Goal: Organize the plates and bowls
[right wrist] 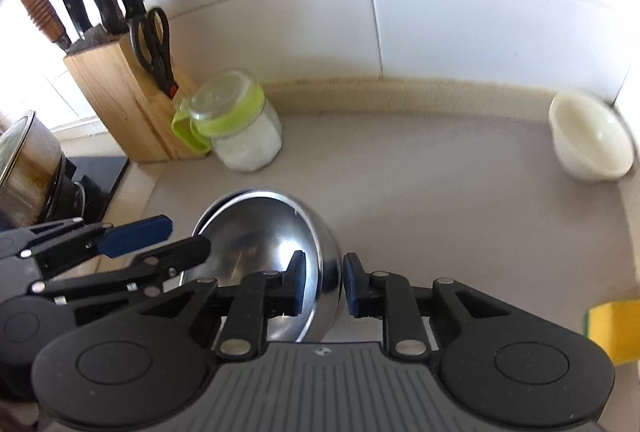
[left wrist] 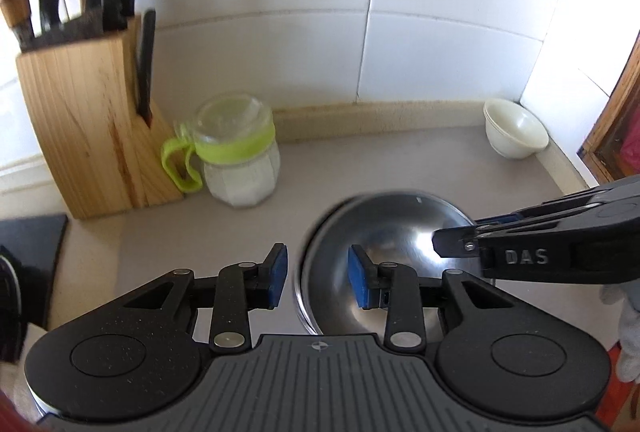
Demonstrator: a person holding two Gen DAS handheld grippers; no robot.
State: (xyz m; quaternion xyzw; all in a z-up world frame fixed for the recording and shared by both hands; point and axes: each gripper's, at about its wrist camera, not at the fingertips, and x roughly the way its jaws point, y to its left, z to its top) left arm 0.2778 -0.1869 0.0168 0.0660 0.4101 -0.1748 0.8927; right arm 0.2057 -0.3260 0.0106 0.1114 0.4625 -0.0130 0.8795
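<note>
on the pale counter, near its front: steel bowl [left wrist: 384,244], tilted. left gripper [left wrist: 318,278] straddles its left rim, pads spread, not pressing. right gripper [right wrist: 322,282] straddles the right wall, narrow gap, pads look clear of the steel. white bowl [right wrist: 590,139] well apart in the corner; jar [left wrist: 240,151] beside knife block [left wrist: 92,127].

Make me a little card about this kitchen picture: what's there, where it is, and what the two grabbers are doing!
Place: pale grey kitchen counter against white wall tiles
Main thing: shiny round steel bowl, near the front
Left hand-held gripper: open, pads either side of the steel bowl's rim
Right hand-held gripper: open, straddling the opposite rim, pads barely clear
Back corner: small white ceramic bowl, untouched
Also there: wooden knife block, glass jar with green band, yellow sponge
</note>
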